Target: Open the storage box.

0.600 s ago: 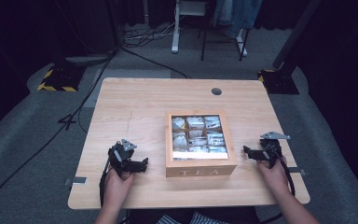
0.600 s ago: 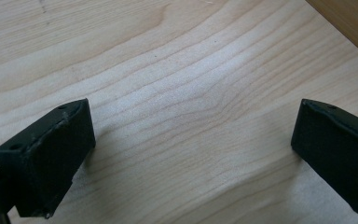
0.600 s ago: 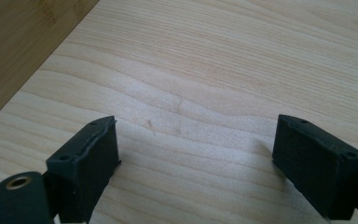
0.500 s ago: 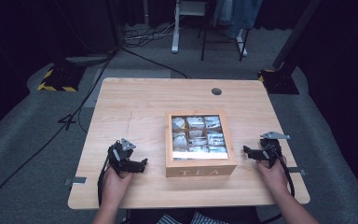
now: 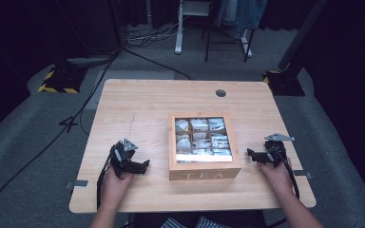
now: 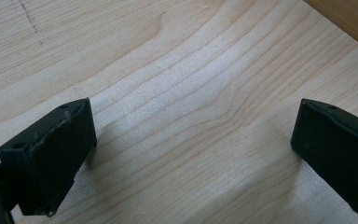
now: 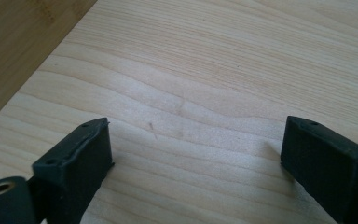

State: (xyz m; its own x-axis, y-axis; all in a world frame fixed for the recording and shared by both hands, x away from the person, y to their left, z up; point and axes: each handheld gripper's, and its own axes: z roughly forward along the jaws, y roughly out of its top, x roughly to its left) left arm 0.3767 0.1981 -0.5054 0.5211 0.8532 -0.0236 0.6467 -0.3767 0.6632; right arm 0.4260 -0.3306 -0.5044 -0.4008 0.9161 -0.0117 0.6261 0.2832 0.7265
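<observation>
So both sets of jaws are spread wide with nothing but bare wood between them. In the left gripper view the left gripper (image 6: 193, 158) hangs just over the tabletop, its two black pads well apart and casting soft shadows on the grain, with a darker wooden edge peeking in around 1 o'clock. Same story in the right gripper view: the right gripper (image 7: 196, 170) is gaping, nothing pinched, with a darker wooden strip at about 10 o'clock.

From the high view, the left gripper (image 5: 142, 166) sits near the front of the table (image 5: 138, 104), jaws pointing toward 3 o'clock at the tea box (image 5: 203, 146). The right gripper (image 5: 253, 155) mirrors it on the other side, pointing toward 9 o'clock. Neither touches the box; both are near its sides, with a gap of bare table.

The tea box sits a bit right of the table's centre, toward the front edge, with "TEA" on its front face. Through its top you can see a grid of compartments holding tea bags (image 5: 199, 137). A hand grips each tool from 6 o'clock, forearms coming in over the near edge.
</observation>
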